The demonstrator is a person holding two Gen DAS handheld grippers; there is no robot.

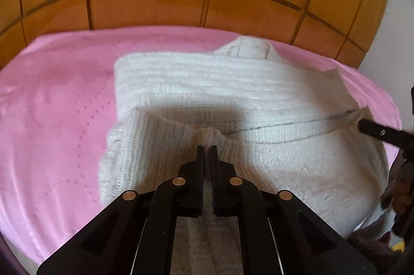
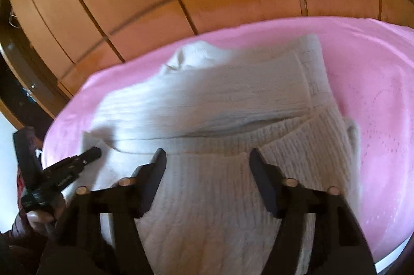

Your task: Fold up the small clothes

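Note:
A white knit sweater [image 1: 233, 93] lies on a pink blanket [image 1: 51, 106], its collar [image 1: 245, 49] at the far side. In the left wrist view my left gripper [image 1: 207, 148] is shut, and a bunched ridge of the ribbed sleeve [image 1: 155, 140] is pinched at its tips. My right gripper [image 1: 372, 131] shows at the right edge, touching the sweater's corner. In the right wrist view the sweater [image 2: 207, 99] fills the middle. My right gripper [image 2: 207, 153] stands open over the ribbed knit, pads apart from it. The left gripper [image 2: 95, 153] rests at the sweater's left corner.
Orange-brown wooden panels [image 1: 155, 3] rise just behind the blanket's far edge. A hand [image 2: 38, 218] holds the other gripper at the lower left of the right wrist view. Bare pink blanket [image 2: 375, 106] stretches to the sweater's side.

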